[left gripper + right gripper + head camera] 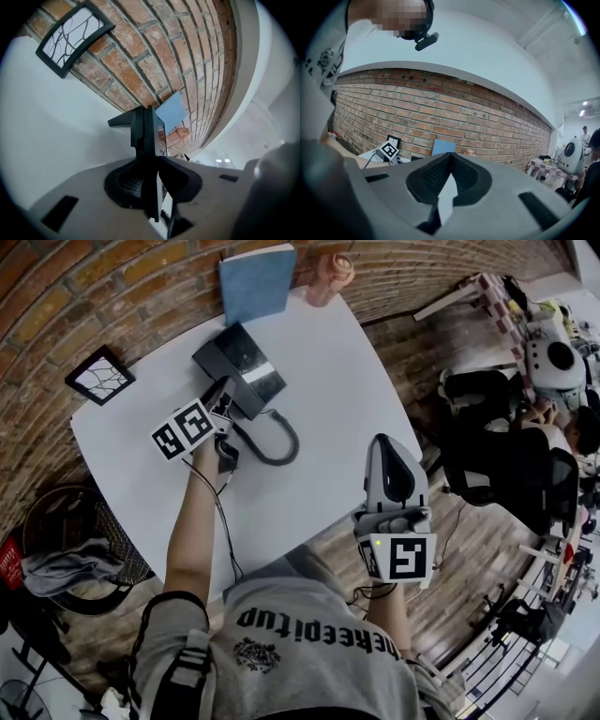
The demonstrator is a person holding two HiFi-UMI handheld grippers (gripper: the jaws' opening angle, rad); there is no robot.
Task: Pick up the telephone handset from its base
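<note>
The black telephone base (pixel 242 364) sits on the white table (pixel 319 381) near the brick wall. Its black handset (pixel 228 405) lies along the base's near left side, and a coiled cord (pixel 274 441) loops off to the right. My left gripper (pixel 223 412) reaches in at that side. In the left gripper view the handset (pixel 145 136) runs edge-on between the pads, and the left gripper (pixel 152 161) is shut on it. My right gripper (pixel 387 463) hovers over the table's near right edge; the right gripper (pixel 450 157) is shut with nothing in it.
A blue book (pixel 257 279) leans on the brick wall behind the phone, with a pinkish object (pixel 330 276) beside it. A black picture frame (pixel 98 375) stands at the table's left corner. A wire basket (pixel 70 549) sits on the floor at left; chairs (pixel 497 465) at right.
</note>
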